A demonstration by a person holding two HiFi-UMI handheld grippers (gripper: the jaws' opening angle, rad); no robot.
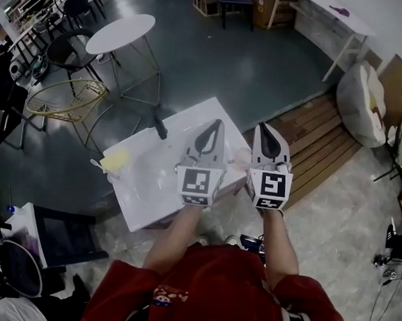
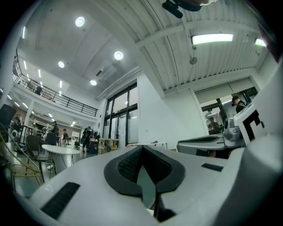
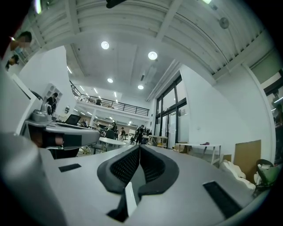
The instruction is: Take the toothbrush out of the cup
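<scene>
My left claw (image 1: pixel 217 125) and right claw (image 1: pixel 262 128) are both closed and empty, level over the surface (image 1: pixel 142 193). I can't make out the cup or toothbrush; a pale shape (image 1: pixel 239 158) between the claws may be them. I'd tilt down, find the brush, then open one claw.

**Head Count Around the Table**

Two grippers show: the left gripper (image 1: pixel 217 124) and the right gripper (image 1: pixel 262 127), with one marker cube (image 1: pixel 200 184) on each. There are three tables: one white rectangular table (image 1: pixel 149 190) at the centre, one round table (image 1: pixel 121 34) at 11 o'clock and one long table (image 1: pixel 333 10) at 1 o'clock. One yellow wire chair (image 1: pixel 66 99) stands at 9 o'clock and one white beanbag (image 1: pixel 360 100) at 2 o'clock. The rectangular table carries one yellow object (image 1: pixel 115 160) and one black object (image 1: pixel 160 127).
</scene>
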